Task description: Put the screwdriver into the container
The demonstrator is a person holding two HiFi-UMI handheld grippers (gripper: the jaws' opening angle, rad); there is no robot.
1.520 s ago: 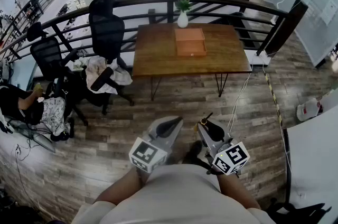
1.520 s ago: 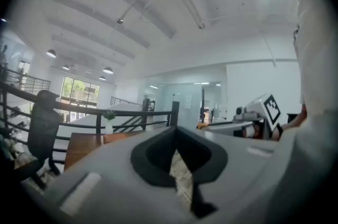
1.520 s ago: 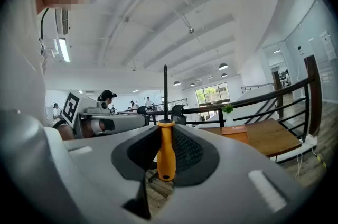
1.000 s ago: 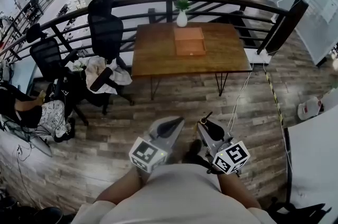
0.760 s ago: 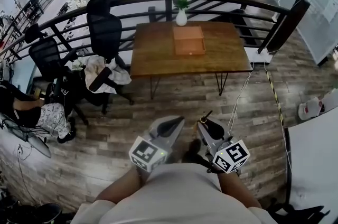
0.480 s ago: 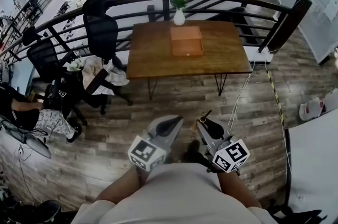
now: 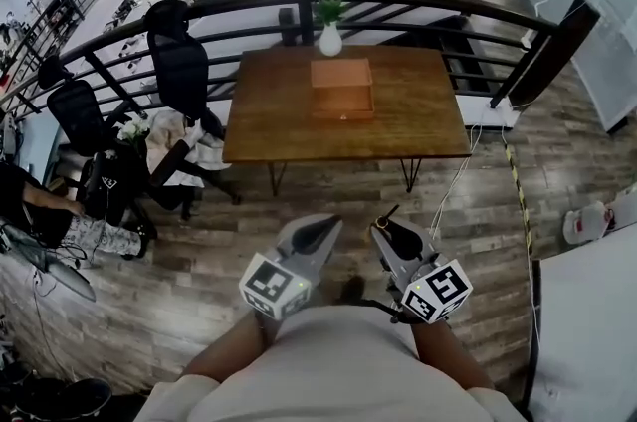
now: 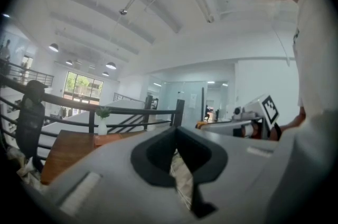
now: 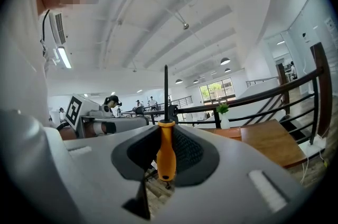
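The right claw (image 7: 388, 229) is clamped on the screwdriver with an orange plastic handle (image 9: 166, 151): its two black pads press the handle from both sides, and the thin dark shaft stands straight up past the tips. The left claw (image 7: 323, 228) is closed on nothing, its pads meeting with only a thin slit between them, through which the floor shows. Both claws are held side by side close in front of the person's light-coloured shirt (image 7: 338, 370), above the grey-brown wood-plank floor (image 7: 199, 261) and well apart from the brown wooden desk on black hairpin legs (image 7: 418, 111). On that desk, near its middle, sits the container, a shallow open-topped box of orange-brown wood (image 7: 341, 89); the screwdriver is not in it. Just behind the box, at the far edge of the desk, stands a small white vase with a green plant (image 7: 329, 37). A curved black metal railing (image 7: 418, 0) runs behind the desk, and black office chairs (image 7: 179, 62) stand to its left.
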